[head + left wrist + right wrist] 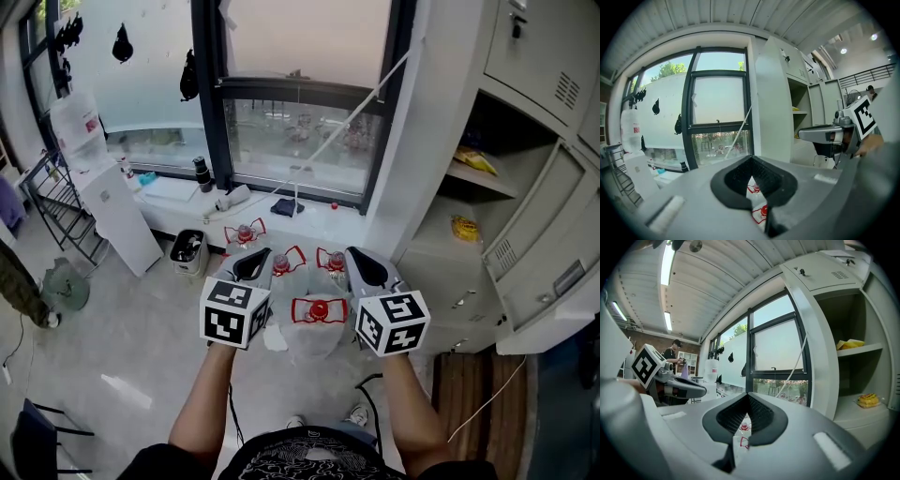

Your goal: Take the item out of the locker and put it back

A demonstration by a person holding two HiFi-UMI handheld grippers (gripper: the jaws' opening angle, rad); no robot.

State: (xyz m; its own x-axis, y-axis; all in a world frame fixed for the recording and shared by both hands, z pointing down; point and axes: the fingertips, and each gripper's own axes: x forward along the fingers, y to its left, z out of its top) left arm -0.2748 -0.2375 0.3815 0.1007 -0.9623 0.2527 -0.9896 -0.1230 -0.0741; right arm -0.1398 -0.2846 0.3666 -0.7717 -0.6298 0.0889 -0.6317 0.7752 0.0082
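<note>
The locker (pixel 525 56) stands at the right with its doors open. A yellow snack bag (pixel 475 161) lies on its upper shelf and a yellow packet (pixel 465 228) on the shelf below. The right gripper view shows the same bag (pixel 850 344) and packet (pixel 868 400). My left gripper (pixel 253 257) and right gripper (pixel 360 257) are held side by side in front of me, left of the locker and well short of it. Both are shut with nothing between the jaws. The left gripper view catches the right gripper (pixel 825 135) beside the locker's open shelves (pixel 799 112).
Several big water bottles with red caps (pixel 317 314) stand on the floor under the grippers. An open locker door (pixel 548 272) swings out at the right. A white cabinet (pixel 117 211), a wire rack (pixel 56 202) and a small bin (pixel 187 248) sit by the window.
</note>
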